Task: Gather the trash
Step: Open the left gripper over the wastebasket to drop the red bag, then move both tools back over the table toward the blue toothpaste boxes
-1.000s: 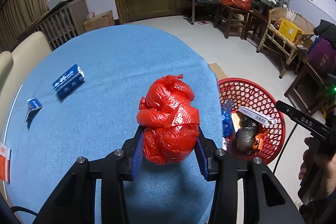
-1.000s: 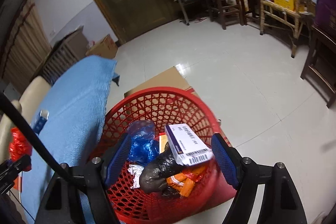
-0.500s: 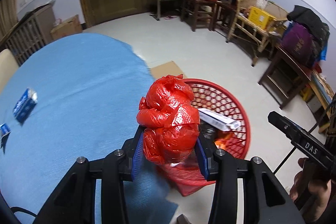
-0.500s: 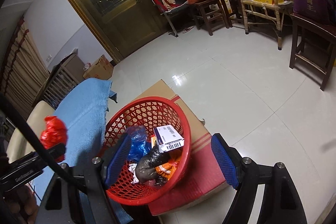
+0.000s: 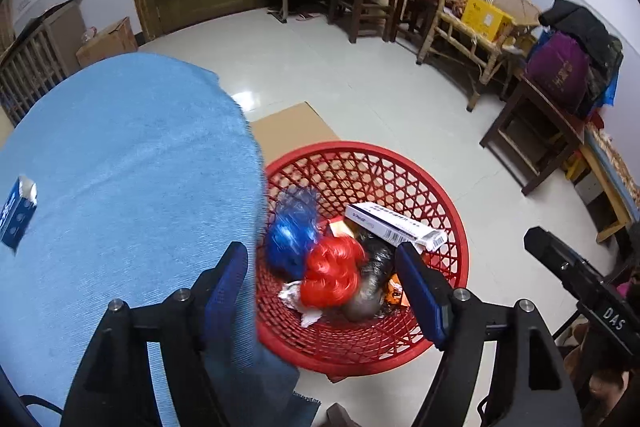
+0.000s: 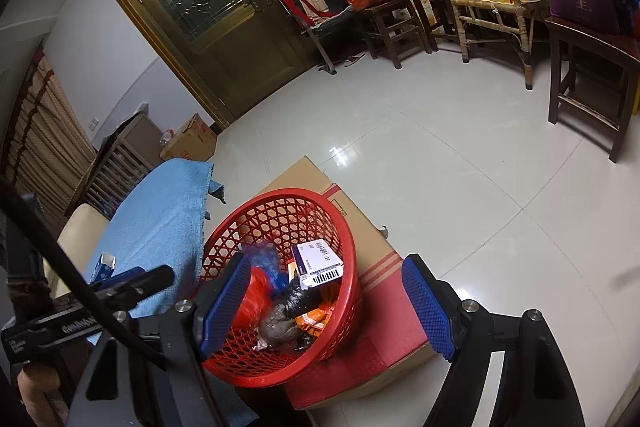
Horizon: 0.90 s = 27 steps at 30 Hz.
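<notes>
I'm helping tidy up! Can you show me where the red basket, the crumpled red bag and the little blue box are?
red basket [image 5: 404, 157]: left wrist view, far rim.
crumpled red bag [image 5: 334, 273]: left wrist view, middle of the bag.
little blue box [image 5: 18, 213]: left wrist view, its top face.

Red bag [image 5: 332, 277] appears motion-blurred in the red basket [image 5: 400, 163]. Blue cloth [image 5: 120, 187] hides the basket's left rim. Small blue carton [image 5: 16, 213] is cut off at the left edge; its print is illegible.
</notes>
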Motion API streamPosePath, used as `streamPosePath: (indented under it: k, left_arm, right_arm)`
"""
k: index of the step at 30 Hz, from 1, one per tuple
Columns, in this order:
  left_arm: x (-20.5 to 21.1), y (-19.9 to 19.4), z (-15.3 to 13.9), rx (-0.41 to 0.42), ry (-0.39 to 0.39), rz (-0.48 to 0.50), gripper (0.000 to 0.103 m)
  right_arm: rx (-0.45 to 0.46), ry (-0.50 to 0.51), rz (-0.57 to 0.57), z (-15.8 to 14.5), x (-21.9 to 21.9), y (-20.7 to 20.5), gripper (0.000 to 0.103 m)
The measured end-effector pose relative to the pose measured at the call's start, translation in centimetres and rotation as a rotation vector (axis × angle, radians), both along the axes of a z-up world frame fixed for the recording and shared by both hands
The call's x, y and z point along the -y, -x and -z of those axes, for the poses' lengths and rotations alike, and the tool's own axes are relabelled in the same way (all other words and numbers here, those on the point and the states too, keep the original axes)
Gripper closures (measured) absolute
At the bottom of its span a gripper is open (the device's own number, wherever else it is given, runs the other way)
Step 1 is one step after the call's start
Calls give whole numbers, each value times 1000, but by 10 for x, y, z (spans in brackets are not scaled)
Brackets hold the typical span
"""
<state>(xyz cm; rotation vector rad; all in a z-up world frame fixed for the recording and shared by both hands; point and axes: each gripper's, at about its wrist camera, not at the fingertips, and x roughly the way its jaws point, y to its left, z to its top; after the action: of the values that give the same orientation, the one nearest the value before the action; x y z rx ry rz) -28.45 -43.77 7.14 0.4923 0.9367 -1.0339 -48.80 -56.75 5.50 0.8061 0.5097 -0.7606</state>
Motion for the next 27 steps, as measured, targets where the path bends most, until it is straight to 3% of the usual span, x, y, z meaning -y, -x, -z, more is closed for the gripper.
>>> streamPosePath:
  k: [9, 18, 27]
  left_arm:
    - [-66, -27, -12, 10, 37, -110, 26]
    - [-129, -54, -7, -17, 41, -255, 26]
    - [-176, -73, -11, -20, 70, -334, 26]
  right_arm:
    - [12, 10, -37, -8, -13, -19, 22]
    - [-8, 16, -153, -14, -51, -64, 22]
    - [-21, 55, -274, -27, -97, -111, 22]
